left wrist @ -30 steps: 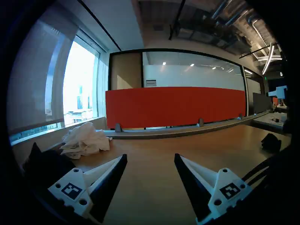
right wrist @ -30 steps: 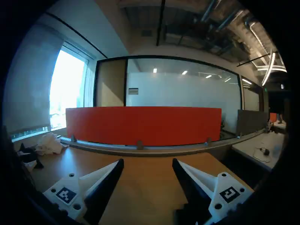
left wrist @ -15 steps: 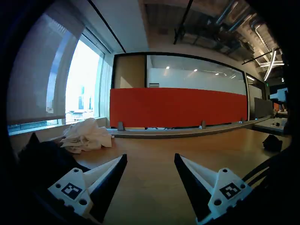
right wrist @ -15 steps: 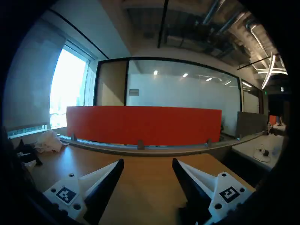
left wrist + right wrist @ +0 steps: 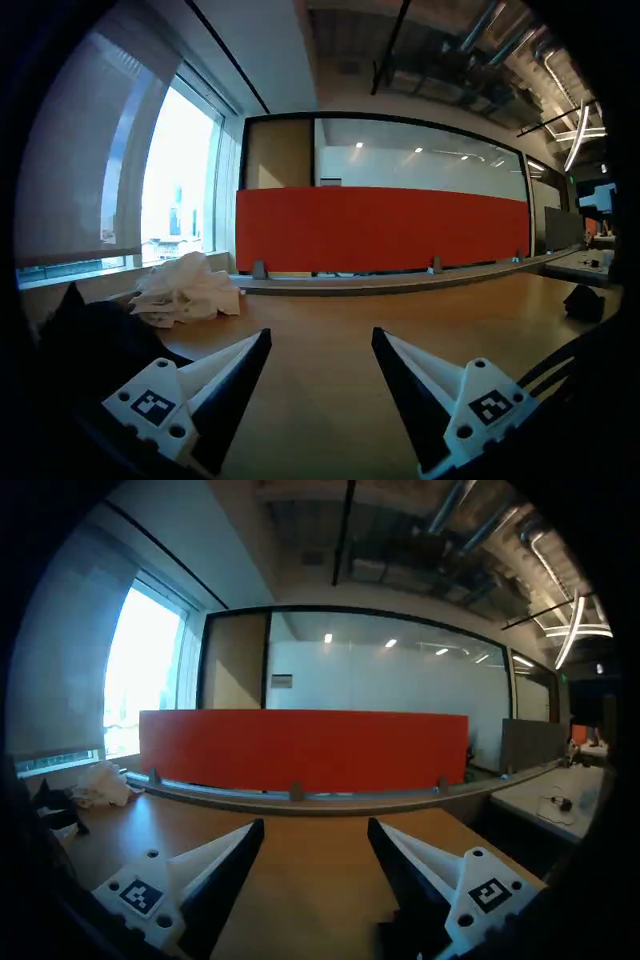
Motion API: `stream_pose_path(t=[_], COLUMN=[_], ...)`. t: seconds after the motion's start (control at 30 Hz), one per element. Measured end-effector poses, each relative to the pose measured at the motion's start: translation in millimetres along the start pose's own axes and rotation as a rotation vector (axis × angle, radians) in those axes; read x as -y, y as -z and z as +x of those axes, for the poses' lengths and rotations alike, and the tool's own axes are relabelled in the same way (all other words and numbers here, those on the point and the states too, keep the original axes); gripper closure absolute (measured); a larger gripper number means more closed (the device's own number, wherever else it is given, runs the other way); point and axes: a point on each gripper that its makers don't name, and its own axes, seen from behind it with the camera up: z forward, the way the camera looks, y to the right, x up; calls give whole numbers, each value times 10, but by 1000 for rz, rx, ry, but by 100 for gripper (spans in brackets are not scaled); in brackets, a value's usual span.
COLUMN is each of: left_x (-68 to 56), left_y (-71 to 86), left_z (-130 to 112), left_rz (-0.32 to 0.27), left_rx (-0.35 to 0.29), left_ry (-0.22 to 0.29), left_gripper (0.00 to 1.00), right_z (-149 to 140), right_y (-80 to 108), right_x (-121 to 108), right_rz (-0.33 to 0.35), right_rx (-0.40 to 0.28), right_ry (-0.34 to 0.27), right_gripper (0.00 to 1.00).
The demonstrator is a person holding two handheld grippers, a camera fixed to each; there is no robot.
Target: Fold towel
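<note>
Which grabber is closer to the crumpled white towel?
Left. The towel lies a little ahead-left of the left gripper; from the right gripper it sits far off to the left, looking much smaller.

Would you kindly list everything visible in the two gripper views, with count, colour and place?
table: one, brown wood, foreground
window: one, bright, left wall
towel: one, white, crumpled at the table's far left by the window
divider: one, red, along the table's far edge
small object: one, black, table's far right; unidentifiable
left gripper: one, white fingers, open above the table
right gripper: one, white fingers, open above the table
</note>
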Motion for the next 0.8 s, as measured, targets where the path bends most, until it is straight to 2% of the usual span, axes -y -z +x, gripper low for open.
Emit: stream_pose_path(t=[0.4, 0.6, 0.8], left_x=[0, 3, 14], left_y=[1, 12, 33], left_z=[-6, -8, -12], left_rz=[0, 3, 9], left_rx=[0, 0, 0], left_ry=[-3, -3, -4], left_gripper=[7, 7, 7], right_z=[-52, -155, -369], right_y=[-15, -29, -22], right_x=[-129, -287, -376], right_rz=[-20, -49, -50], right_rx=[-22, -31, -29], right_ry=[5, 21, 8], right_gripper=[0, 0, 0])
